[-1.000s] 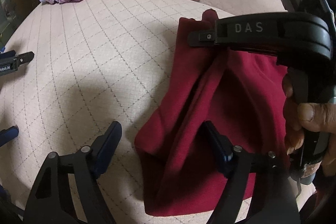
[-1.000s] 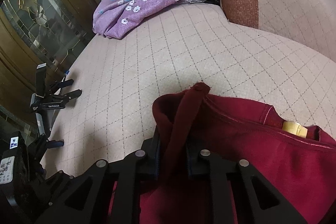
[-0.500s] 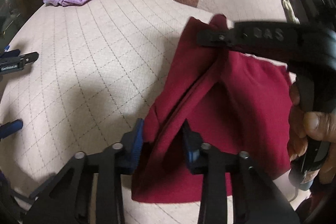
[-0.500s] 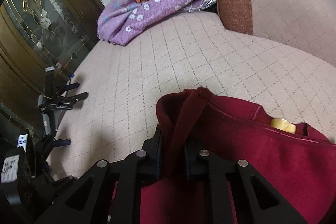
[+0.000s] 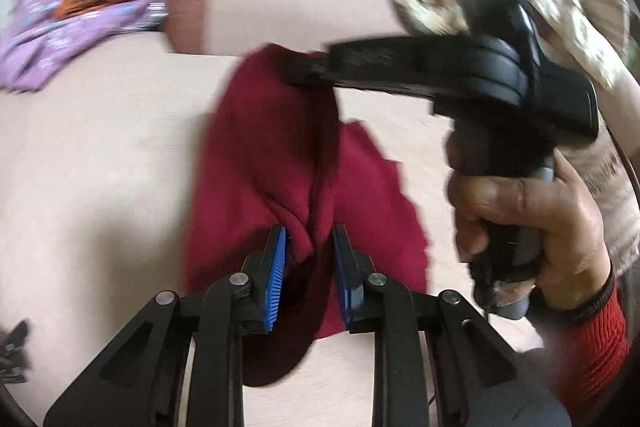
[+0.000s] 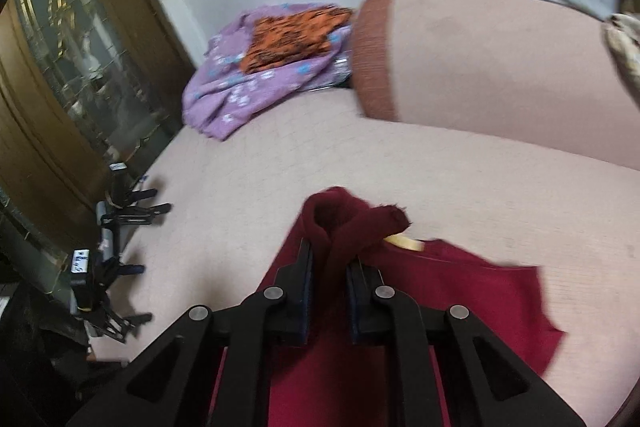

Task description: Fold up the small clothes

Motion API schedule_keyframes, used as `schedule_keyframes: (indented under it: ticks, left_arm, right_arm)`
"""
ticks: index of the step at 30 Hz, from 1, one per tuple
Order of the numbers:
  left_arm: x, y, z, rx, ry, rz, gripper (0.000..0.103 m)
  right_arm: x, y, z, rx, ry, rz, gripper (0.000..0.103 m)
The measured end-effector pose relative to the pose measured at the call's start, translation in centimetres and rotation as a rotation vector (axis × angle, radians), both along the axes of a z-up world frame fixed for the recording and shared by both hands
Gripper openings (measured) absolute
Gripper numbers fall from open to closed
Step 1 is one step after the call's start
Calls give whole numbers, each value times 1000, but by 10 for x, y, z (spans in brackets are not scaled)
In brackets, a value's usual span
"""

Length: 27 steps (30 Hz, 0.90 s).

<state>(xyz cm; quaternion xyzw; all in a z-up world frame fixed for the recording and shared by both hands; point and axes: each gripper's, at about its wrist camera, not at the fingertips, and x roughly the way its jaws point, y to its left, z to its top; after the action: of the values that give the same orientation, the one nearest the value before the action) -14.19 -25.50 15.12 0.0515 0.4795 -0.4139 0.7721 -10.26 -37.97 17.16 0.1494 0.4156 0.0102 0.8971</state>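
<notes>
Between both tongs, blurred maroon garment (image 5: pixel 276 155) bunches, edges hidden.

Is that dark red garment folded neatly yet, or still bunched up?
Still bunched. The dark red garment hangs lifted and creased, pinched by the left hand-held gripper and right hand-held gripper.

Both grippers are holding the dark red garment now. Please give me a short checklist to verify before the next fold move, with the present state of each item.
1. Left gripper shut on the dark red garment: ok, a bunch of fabric sits between its blue pads.
2. Right gripper shut on the garment: ok, a fold of cloth rises between its fingers.
3. Garment lifted off the beige sofa seat: cannot tell; the picture is blurred.
4. Fabric between the two grippers smooth: not ok, it is bunched and creased.
5. Landing area free of the purple floral cloth: ok, it lies far back by the armrest.
</notes>
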Motion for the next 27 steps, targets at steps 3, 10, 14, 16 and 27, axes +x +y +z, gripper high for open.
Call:
schedule_keyframes:
  ticks: [3, 10, 14, 16, 27]
  left_arm:
    - [-10, -40, -13, -16, 60, -71, 6]
    - [-18, -87, -51, 44, 191, -150, 6]
    - [-16, -39, -17, 46, 63, -124, 60]
    - [-12, -7, -7, 56, -41, -51, 74]
    - [2, 45, -55, 136, -67, 121, 74]
  right_arm:
    - [-18, -37, -7, -2, 15, -65, 12]
    - [-43, -109, -69, 14, 140, -258, 16]
    - [-64, -119, -77, 71, 140, -299, 29]
    - [-88, -115, -62, 160, 75, -287, 48]
    - [-103, -49, -99, 155, 191, -242, 34]
